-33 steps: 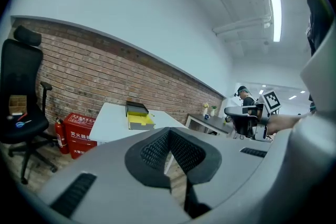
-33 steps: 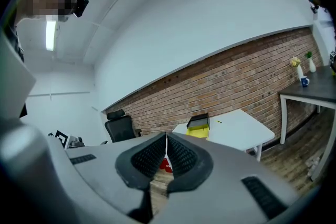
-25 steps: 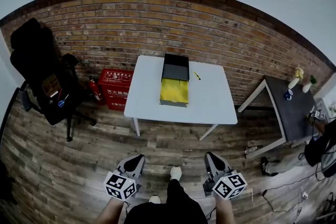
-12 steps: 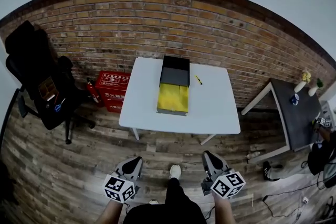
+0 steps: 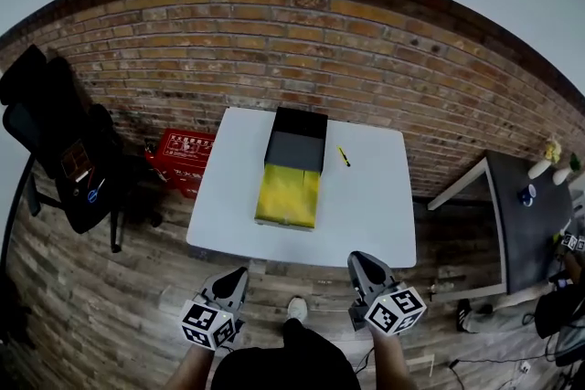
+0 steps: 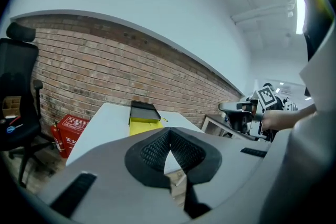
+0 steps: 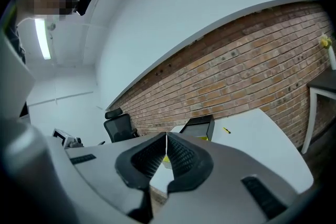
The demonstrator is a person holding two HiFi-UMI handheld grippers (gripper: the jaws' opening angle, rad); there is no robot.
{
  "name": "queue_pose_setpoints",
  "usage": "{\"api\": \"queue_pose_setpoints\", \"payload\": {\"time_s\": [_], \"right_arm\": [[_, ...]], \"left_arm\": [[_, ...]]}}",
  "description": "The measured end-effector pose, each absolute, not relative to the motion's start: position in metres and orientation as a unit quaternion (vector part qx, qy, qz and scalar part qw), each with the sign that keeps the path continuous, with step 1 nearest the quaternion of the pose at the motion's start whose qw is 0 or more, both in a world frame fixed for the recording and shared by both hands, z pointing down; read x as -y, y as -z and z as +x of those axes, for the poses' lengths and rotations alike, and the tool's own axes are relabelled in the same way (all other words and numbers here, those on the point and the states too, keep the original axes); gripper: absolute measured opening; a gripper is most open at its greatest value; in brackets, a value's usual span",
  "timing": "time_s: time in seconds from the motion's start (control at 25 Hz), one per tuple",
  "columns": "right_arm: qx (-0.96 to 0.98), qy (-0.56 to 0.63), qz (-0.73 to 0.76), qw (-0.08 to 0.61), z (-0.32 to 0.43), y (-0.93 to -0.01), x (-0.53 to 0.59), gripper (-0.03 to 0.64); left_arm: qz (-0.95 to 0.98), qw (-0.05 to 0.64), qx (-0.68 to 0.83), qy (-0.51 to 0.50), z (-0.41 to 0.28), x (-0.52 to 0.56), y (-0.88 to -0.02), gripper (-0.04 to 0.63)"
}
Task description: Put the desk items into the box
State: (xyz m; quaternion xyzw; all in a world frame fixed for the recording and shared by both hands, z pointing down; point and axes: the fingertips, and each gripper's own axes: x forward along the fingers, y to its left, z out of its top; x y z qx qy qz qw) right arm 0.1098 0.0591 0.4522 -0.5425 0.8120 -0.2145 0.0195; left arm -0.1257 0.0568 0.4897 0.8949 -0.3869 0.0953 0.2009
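A white table [image 5: 366,196] stands against the brick wall. On it lies an open box: a black part [image 5: 298,138] at the far end and a yellow part [image 5: 289,195] nearer me. A small yellow pen [image 5: 344,156] lies to the right of the box. My left gripper [image 5: 233,280] and right gripper [image 5: 363,264] hover just short of the table's near edge, both shut with nothing in them. The left gripper view has its closed tips [image 6: 169,131] in front of the box [image 6: 143,119]. From the right gripper [image 7: 166,136] I see the box [image 7: 198,126] and the pen [image 7: 226,130].
A black office chair [image 5: 55,142] stands at the left, and a red crate [image 5: 183,155] sits on the floor beside the table. At the right, a dark side table [image 5: 526,224] carries small cups and flowers. Wooden floor lies under me.
The table has come closer and lower in the head view as I walk towards it. Both grippers have advanced with me and now reach its near edge, still shut.
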Motion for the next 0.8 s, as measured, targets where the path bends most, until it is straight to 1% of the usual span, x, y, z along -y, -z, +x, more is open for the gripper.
{"api": "queue_pose_setpoints", "payload": {"time_s": [0.44,0.8], "right_arm": [[-0.832,0.230,-0.505,0.018,0.163,-0.467,0.020,0.023],[-0.843,0.226,-0.488,-0.013,0.172,-0.485,0.048,0.023]], "left_arm": [[0.889,0.194,0.402,-0.105,-0.058,0.023,-0.482,0.014],[0.886,0.198,0.406,-0.107,-0.041,0.046,-0.483,0.014]]}}
